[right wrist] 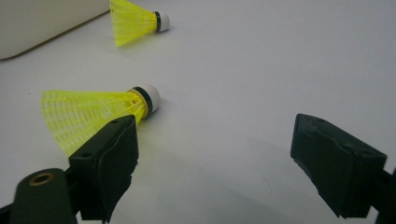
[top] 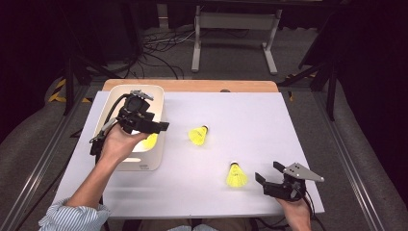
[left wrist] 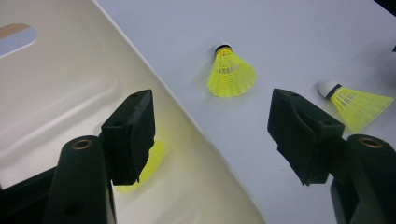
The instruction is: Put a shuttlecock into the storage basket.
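Three yellow shuttlecocks with white cork tips are in view. One (top: 150, 141) lies inside the white tray (top: 139, 165); in the left gripper view it (left wrist: 153, 161) is partly hidden behind one jaw. My left gripper (top: 159, 131) (left wrist: 212, 121) hovers over the tray's right rim, open, with nothing between its jaws. A second shuttlecock (top: 198, 134) (left wrist: 231, 74) lies mid-table. The third (top: 236, 176) (right wrist: 93, 116) lies just left of my right gripper (top: 268, 172) (right wrist: 215, 140), which rests open near the front right edge, holding nothing.
The white sheet (top: 240, 115) covers the table, with a wooden strip (top: 192, 85) along the far edge. A metal stand and cables are on the floor beyond. The tray's corner (right wrist: 42, 23) appears far off in the right gripper view.
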Available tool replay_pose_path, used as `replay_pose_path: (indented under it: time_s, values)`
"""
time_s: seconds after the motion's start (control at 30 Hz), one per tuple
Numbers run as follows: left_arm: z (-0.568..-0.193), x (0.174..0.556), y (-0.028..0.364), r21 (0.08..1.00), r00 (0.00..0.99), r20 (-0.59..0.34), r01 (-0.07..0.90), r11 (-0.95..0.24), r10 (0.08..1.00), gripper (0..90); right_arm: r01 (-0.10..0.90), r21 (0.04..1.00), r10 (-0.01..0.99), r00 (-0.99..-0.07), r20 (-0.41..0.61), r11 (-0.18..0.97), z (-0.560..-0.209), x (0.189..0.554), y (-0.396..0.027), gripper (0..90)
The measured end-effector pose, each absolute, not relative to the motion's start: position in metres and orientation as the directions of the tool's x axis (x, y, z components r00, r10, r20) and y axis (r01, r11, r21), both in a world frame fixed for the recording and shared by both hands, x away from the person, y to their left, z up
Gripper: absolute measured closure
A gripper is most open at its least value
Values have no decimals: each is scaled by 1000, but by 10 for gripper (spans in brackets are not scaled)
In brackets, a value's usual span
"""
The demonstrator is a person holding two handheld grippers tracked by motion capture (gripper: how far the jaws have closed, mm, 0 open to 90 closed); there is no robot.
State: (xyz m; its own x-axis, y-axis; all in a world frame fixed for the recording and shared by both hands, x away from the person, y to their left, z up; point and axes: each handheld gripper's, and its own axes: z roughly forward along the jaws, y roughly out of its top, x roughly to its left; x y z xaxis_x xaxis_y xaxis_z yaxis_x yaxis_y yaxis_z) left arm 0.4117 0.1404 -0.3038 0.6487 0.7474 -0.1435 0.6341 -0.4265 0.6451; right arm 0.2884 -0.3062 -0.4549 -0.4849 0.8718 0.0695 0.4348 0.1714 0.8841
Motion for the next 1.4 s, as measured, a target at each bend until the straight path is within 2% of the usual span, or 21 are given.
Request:
replay_pose_path:
  time_s: [0.73, 1.4]
  values:
    - [-310, 412, 115, 629, 695, -132, 609, -482, 707, 331, 437, 881, 852, -517, 82, 181, -445, 294, -294, 217]
    - [-318, 415, 105, 608, 710, -131, 609, -509, 692, 330, 454, 877, 832, -539, 132, 155, -426, 318, -272, 275]
